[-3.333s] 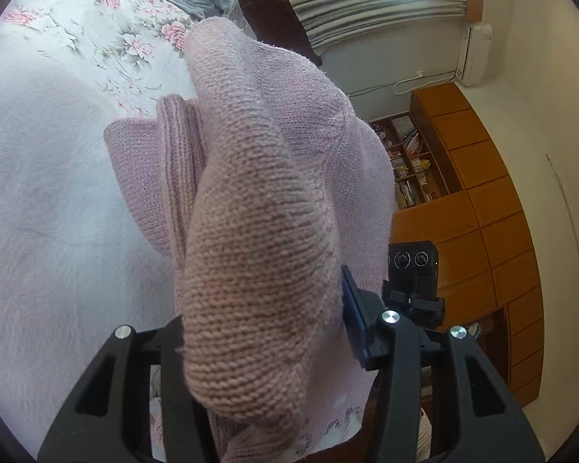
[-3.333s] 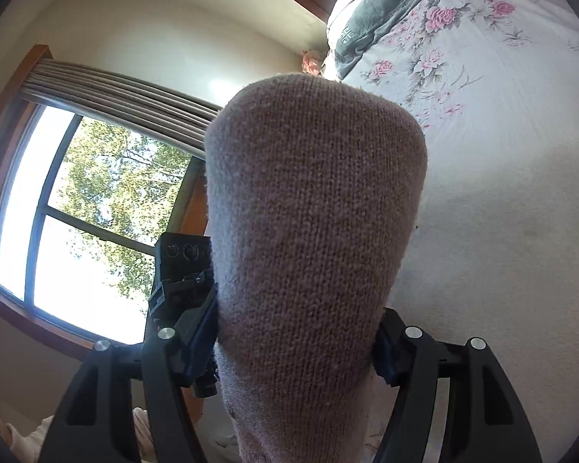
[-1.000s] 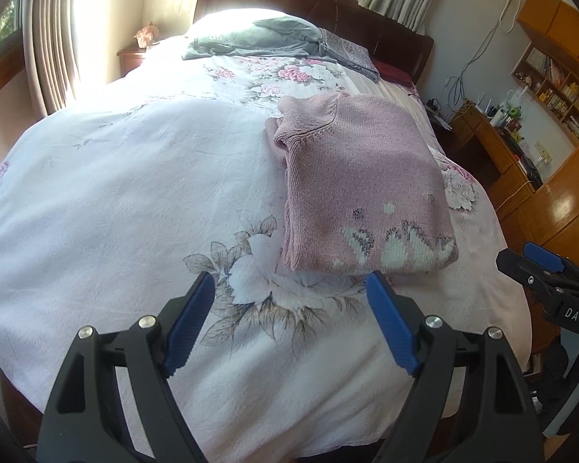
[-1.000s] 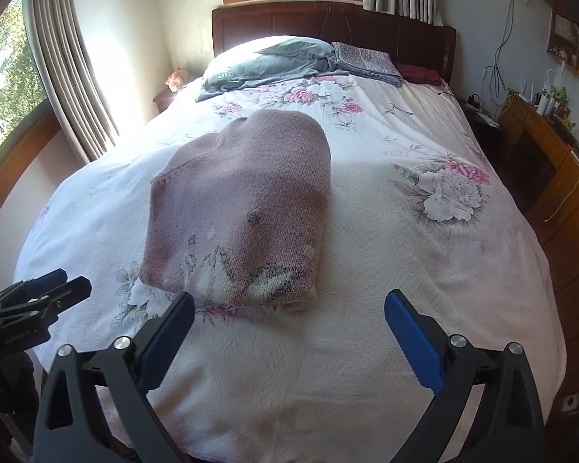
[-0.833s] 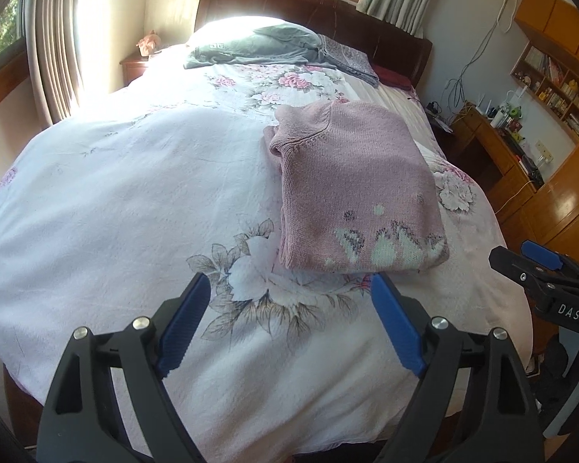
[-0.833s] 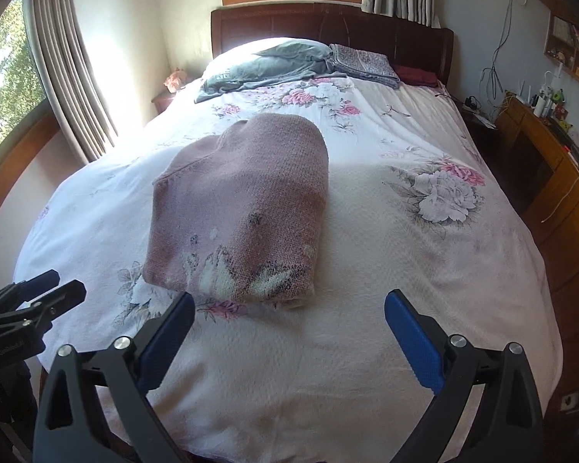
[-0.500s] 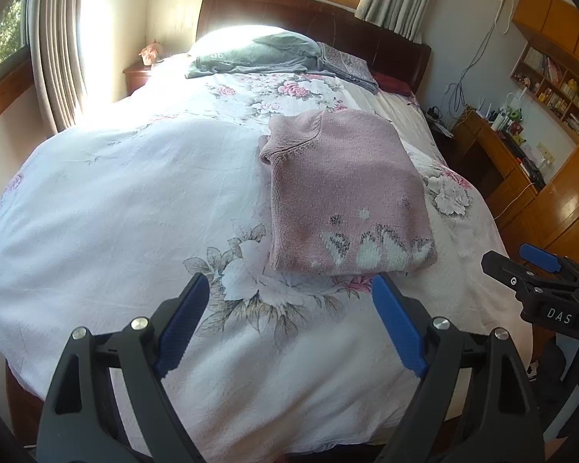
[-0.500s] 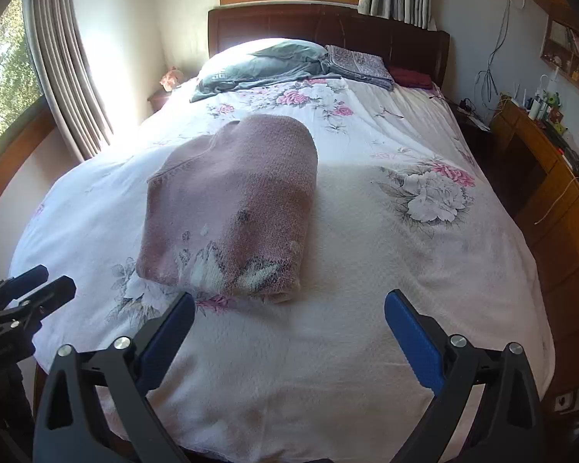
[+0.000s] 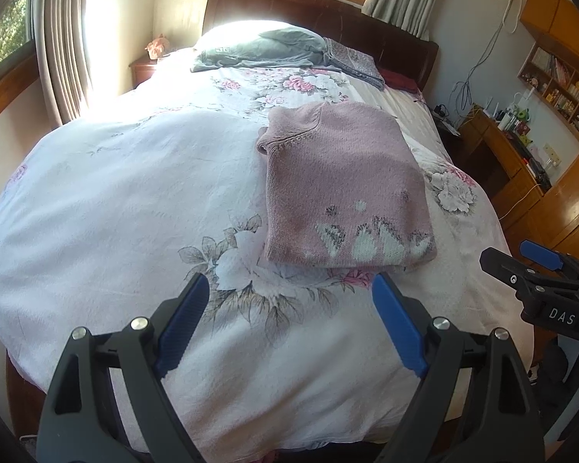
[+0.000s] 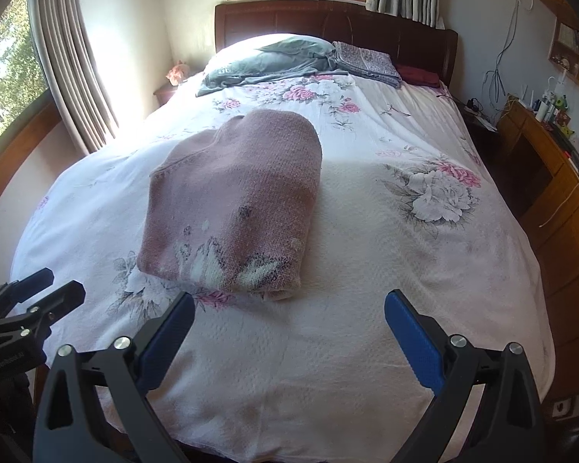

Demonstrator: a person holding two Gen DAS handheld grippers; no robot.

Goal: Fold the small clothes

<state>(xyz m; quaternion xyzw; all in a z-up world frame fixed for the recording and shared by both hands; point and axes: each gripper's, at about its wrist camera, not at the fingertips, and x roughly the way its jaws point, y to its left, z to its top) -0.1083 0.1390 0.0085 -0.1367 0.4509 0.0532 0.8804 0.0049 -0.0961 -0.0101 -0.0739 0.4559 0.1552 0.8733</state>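
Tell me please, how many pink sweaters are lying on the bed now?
1. The folded pink sweater lies on the floral bedspread, just ahead of both open grippers. The grey and patterned fabrics near the headboard are other items; nothing seems hidden.

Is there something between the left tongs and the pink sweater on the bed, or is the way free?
Nothing visible blocks it. The left tongs are open, and only bare floral bedspread lies between them and the folded pink sweater.
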